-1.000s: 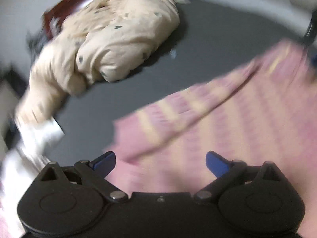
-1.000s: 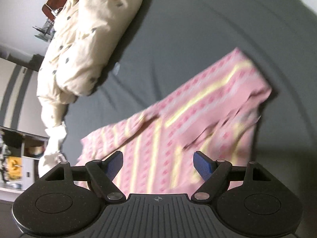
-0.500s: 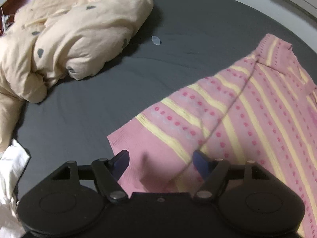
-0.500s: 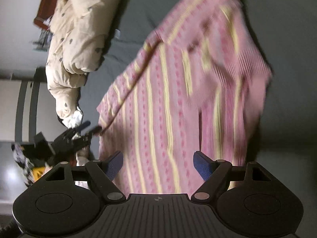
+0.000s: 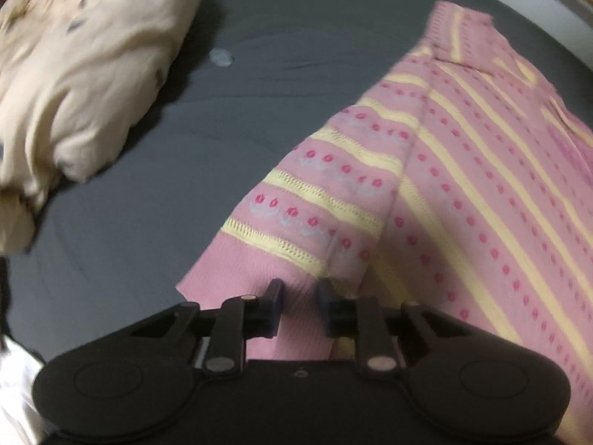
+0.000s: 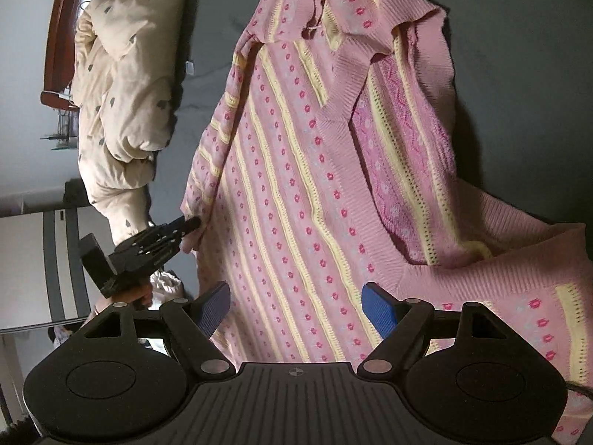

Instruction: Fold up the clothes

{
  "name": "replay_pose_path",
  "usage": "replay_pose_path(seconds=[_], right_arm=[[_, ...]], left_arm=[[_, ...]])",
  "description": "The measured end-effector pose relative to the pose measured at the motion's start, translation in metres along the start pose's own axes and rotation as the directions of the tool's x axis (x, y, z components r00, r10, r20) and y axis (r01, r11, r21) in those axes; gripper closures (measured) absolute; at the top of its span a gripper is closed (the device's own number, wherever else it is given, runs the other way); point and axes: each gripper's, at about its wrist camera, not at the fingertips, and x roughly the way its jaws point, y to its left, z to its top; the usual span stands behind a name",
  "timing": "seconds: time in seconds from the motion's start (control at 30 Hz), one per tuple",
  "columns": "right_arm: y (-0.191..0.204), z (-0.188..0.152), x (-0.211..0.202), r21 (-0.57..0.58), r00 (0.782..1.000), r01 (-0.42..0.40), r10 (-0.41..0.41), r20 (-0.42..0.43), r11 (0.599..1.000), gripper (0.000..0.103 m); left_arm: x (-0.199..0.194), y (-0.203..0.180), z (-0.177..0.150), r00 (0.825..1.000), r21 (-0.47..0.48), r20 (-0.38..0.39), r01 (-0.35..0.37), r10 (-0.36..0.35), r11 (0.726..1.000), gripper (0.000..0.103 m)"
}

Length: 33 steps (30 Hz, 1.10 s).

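Pink knit with yellow stripes, the sweater (image 6: 296,170) lies spread on the grey bed (image 5: 259,85), mostly flat but not yet folded, so we judge the task barely begun. Its far side is bunched and turned over near the collar, showing the inside of the knit, and needs smoothing or tucking. Our left gripper (image 5: 299,298) is closing its jaws on the sleeve cuff (image 5: 259,270), with the cloth between them; the right-wrist view shows it at that edge too. Our right gripper (image 6: 296,306) hangs over the hem, jaws wide, holding nothing. A cream quilt (image 5: 81,59) sits well apart. Every fold is left: sleeves in, then the body doubled.
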Motion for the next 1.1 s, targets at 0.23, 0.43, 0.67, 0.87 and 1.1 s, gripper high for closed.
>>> replay_pose_path(seconds=[0.23, 0.43, 0.67, 0.87, 1.1], right_arm=[[0.004, -0.009, 0.005, 0.006, 1.0, 0.002, -0.002, -0.003, 1.0, 0.025], [0.0, -0.019, 0.014, 0.045, 1.0, 0.008, -0.008, -0.008, 0.999, 0.025], [0.002, -0.038, 0.025, 0.032, 1.0, 0.025, -0.024, -0.003, 0.999, 0.025], [-0.008, -0.06, 0.029, 0.095, 1.0, 0.013, -0.013, -0.001, 0.995, 0.025], [-0.021, -0.08, 0.026, 0.109, 0.997, 0.074, -0.075, 0.004, 0.991, 0.025]], left_arm=[[-0.01, 0.002, 0.014, 0.999, 0.164, -0.041, 0.013, -0.006, 0.986, 0.097], [-0.008, 0.027, 0.037, 0.992, 0.184, -0.015, -0.117, 0.122, 0.976, 0.097], [0.014, 0.092, 0.082, 0.958, -0.003, -0.002, -0.288, 0.288, 0.958, 0.097], [0.062, 0.096, 0.092, 0.945, -0.017, -0.129, -0.306, 0.302, 0.952, 0.095], [0.065, 0.095, 0.077, 0.919, -0.071, -0.133, -0.382, 0.371, 0.921, 0.058]])
